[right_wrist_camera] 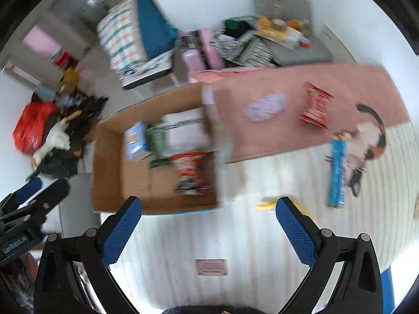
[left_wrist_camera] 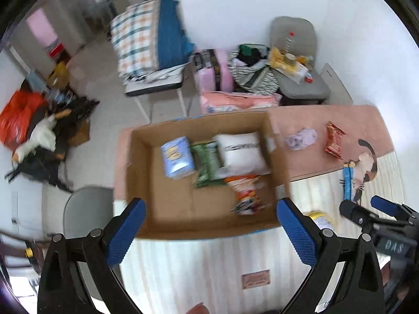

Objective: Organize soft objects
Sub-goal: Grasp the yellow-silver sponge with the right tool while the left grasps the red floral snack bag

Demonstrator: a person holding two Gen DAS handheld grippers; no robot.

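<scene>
An open cardboard box (left_wrist_camera: 146,183) (right_wrist_camera: 110,183) sits on the table's left part. It holds a white pillow pack (left_wrist_camera: 242,151), a light blue pack (left_wrist_camera: 176,157), a green pack (left_wrist_camera: 207,163) and an orange snack bag (left_wrist_camera: 244,191). On the pink cloth lie a lilac bundle (right_wrist_camera: 265,106) (left_wrist_camera: 301,138) and a red packet (right_wrist_camera: 315,108) (left_wrist_camera: 334,144). A blue tube (right_wrist_camera: 336,170) and a yellow item (right_wrist_camera: 269,204) lie on the striped cloth. My left gripper (left_wrist_camera: 210,227) hangs open and empty over the box's near edge. My right gripper (right_wrist_camera: 208,225) is open and empty above the striped cloth.
A cat print (right_wrist_camera: 366,141) marks the cloth at right. Behind the table stand a grey chair (left_wrist_camera: 301,78) with clutter, a pink suitcase (left_wrist_camera: 214,74), a chair with folded blankets (left_wrist_camera: 146,41), and a heap with a red bag (left_wrist_camera: 18,120) on the floor.
</scene>
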